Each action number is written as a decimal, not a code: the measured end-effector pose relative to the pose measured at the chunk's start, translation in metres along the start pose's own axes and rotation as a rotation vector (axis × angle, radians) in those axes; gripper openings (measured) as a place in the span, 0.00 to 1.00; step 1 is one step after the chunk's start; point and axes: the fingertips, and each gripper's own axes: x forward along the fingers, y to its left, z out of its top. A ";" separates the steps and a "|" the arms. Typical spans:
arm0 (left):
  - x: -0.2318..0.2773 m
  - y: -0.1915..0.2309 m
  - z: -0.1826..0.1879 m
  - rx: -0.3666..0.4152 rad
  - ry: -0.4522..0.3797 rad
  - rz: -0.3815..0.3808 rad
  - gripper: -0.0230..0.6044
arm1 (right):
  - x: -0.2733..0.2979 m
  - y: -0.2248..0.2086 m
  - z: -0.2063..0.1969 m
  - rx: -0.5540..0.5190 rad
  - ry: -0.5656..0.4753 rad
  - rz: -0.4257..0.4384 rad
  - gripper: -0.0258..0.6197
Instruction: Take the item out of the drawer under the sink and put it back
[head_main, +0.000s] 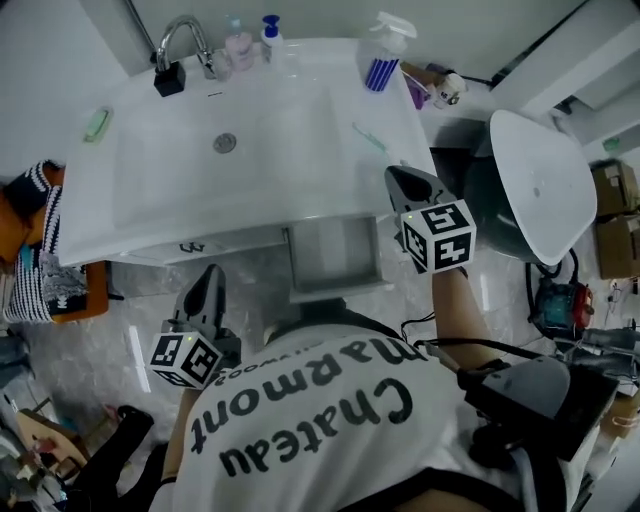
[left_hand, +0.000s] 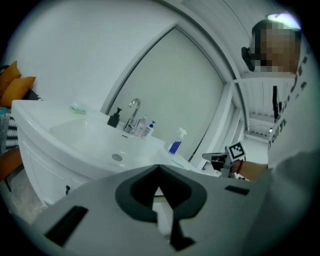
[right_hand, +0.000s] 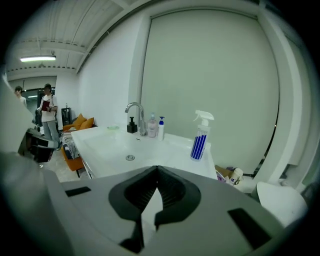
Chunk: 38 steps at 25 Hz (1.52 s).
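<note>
My left gripper (head_main: 206, 282) and right gripper (head_main: 398, 182) sit closed and empty either side of the pulled-out drawer (head_main: 335, 258), ready to reach in.

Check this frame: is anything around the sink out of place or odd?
The drawer under the sink stands pulled open and looks empty. A thin green item lies loose near the sink's right edge, by the right gripper. Nothing looks spilled or damaged.
</note>
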 end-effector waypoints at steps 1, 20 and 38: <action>-0.004 0.002 0.001 -0.001 -0.004 -0.010 0.05 | -0.008 0.007 0.000 -0.004 -0.003 -0.005 0.06; -0.072 0.015 -0.012 0.107 0.072 -0.213 0.05 | -0.113 0.112 -0.042 0.103 -0.022 -0.152 0.06; -0.069 0.008 -0.013 0.137 0.088 -0.296 0.05 | -0.131 0.130 -0.052 0.101 -0.001 -0.181 0.06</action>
